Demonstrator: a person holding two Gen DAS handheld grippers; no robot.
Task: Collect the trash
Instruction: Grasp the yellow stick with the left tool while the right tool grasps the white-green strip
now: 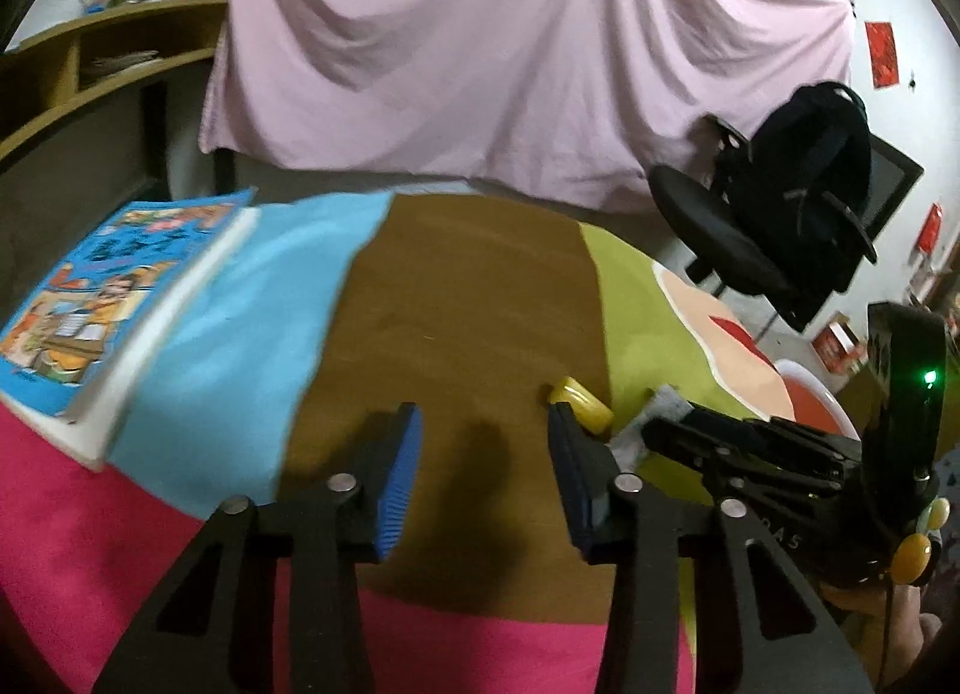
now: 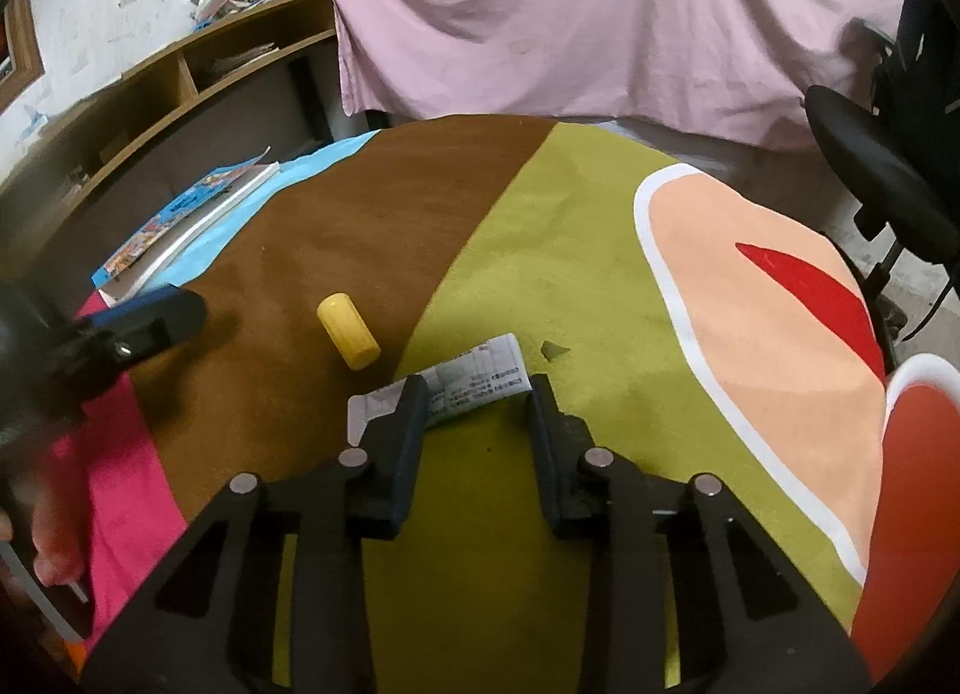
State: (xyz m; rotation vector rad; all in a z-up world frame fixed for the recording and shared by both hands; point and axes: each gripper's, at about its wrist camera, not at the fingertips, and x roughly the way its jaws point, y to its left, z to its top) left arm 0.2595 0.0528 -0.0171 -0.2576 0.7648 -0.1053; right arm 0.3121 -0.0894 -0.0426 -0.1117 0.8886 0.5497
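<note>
Pink sheet hangs at the back, wooden shelves to one side, and up front a round bench (image 2: 540, 226) w/ a multicolour cover: brown, green, blue, pink bands. Trash on it, counted: 1 yellow cylinder (image 2: 348, 332) lying on its side on the brown band, 1 printed paper wrapper (image 2: 474, 379) on the green just beside it, 1 tiny dark scrap (image 2: 553, 350) near the wrapper's far end. Also 1 comic book (image 1: 114, 292) on the blue band, prob. not trash. Step in hand looks like the pick-up approach, both sides at once. Right gripper (image 2: 477, 394) straddles the wrapper, jaws narrowed partway; can't confirm both pads press on it, so not a grip yet. Left gripper (image 1: 483, 442) sits over bare brown cloth, jaws part-closed w/ nothing between them; the cylinder is just outside its right-hand finger. Next, I'd judge: right closes fully on the wrapper and lifts; left needs to shift sideways so the cylinder sits between the pads before closing. No bin seen.
</note>
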